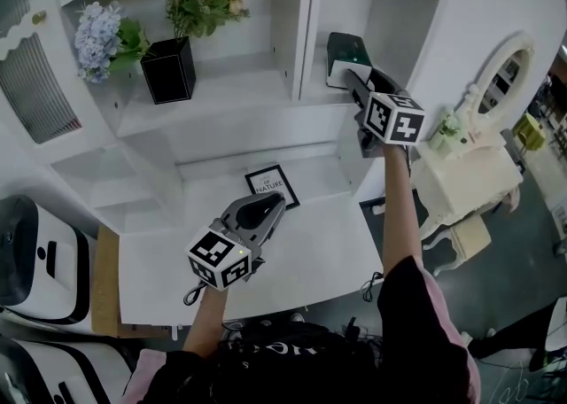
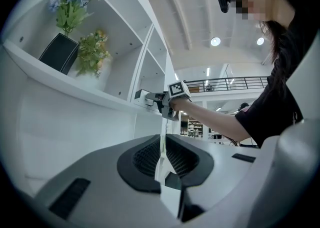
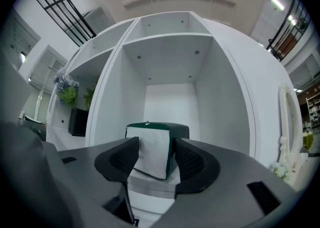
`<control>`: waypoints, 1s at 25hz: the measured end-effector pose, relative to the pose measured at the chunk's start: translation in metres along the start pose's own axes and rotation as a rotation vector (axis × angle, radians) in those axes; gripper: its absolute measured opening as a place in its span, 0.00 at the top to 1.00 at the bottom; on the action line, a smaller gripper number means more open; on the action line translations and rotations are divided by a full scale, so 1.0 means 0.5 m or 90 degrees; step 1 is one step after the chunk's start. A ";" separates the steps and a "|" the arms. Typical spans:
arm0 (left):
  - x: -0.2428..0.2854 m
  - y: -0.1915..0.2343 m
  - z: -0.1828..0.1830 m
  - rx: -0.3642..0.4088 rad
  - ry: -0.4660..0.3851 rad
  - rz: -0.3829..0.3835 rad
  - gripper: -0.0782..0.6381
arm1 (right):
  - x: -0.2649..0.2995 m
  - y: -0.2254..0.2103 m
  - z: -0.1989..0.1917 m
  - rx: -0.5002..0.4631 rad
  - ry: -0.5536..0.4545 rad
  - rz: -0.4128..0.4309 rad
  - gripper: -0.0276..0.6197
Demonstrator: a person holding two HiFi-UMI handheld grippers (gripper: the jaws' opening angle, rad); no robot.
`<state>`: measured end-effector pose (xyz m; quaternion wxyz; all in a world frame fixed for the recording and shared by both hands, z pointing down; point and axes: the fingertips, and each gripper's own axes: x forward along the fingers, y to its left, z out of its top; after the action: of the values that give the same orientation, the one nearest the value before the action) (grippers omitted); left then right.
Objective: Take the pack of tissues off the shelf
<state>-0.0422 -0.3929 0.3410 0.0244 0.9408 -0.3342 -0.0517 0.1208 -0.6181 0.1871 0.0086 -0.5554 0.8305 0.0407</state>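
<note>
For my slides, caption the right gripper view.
Open right hand-held gripper lined up on the tissue pack on a white shelf.

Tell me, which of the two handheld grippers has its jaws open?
The right gripper, up at the shelf: its jaws stand apart either side of the tissue pack. The left gripper is shut.

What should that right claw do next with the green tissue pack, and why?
Probably close the right gripper on the pack of tissues: its jaws stand open either side of the pack's near end, not pressing it, and the pack sits on the shelf.
</note>
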 end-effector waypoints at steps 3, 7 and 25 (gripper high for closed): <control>0.010 -0.002 0.000 0.000 0.001 -0.004 0.83 | -0.007 -0.001 -0.001 0.002 0.002 0.005 0.59; 0.028 -0.005 0.002 0.004 0.003 -0.012 0.83 | -0.038 0.008 0.002 0.004 -0.002 0.024 0.59; 0.276 -0.004 0.108 -0.078 -0.067 -0.171 0.48 | -0.250 0.044 -0.003 0.035 -0.054 0.129 0.60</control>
<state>0.0595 -0.4791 0.2760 0.0571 0.9697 -0.2026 -0.1237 0.1484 -0.4947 0.1976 0.0546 -0.4661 0.8821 0.0416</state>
